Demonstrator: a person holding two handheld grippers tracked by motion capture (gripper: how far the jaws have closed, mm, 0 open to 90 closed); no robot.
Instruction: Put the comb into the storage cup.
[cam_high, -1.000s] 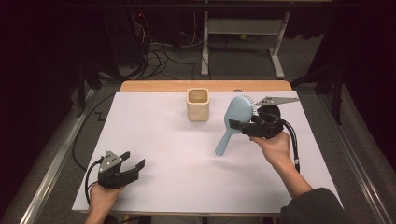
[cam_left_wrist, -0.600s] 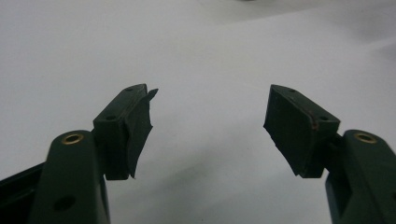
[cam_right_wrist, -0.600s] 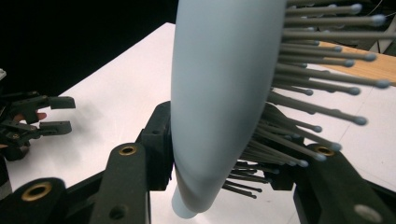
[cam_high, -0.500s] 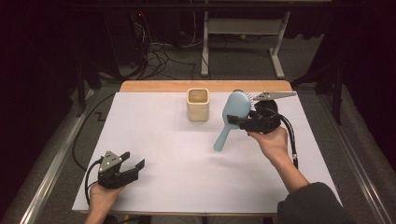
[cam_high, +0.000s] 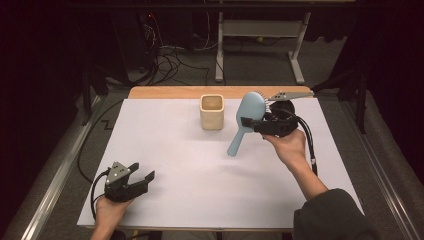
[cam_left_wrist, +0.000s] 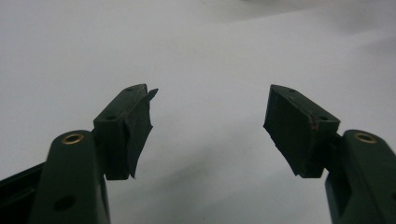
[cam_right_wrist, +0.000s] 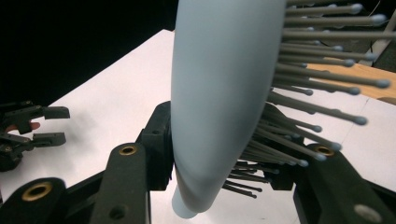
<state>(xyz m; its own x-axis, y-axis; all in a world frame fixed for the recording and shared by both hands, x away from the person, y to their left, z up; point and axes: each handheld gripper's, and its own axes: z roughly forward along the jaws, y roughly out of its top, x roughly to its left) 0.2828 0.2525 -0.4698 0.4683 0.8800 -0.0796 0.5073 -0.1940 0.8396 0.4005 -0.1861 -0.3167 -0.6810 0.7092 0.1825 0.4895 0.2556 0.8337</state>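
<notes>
Right tongs (cam_high: 248, 121) are clamping the light blue hairbrush (cam_high: 245, 122) at the base of its head, holding it lifted above the white counter (cam_high: 190, 165) just beside the beige cup (cam_high: 212, 111), handle hanging down and bristles facing the hand. Left tongs (cam_high: 142, 176) are sitting wide apart and empty near the counter's front corner. Picking up looks finished; dropping the brush into the cup is probably what is remaining.

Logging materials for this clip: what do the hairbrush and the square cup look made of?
Hairbrush: probably plastic, a smooth matte pale-blue shell with thin grey ball-tipped bristles. Square cup: cream, dull, thick-walled with rounded corners; ceramic or plastic, the look leaves it open.
</notes>
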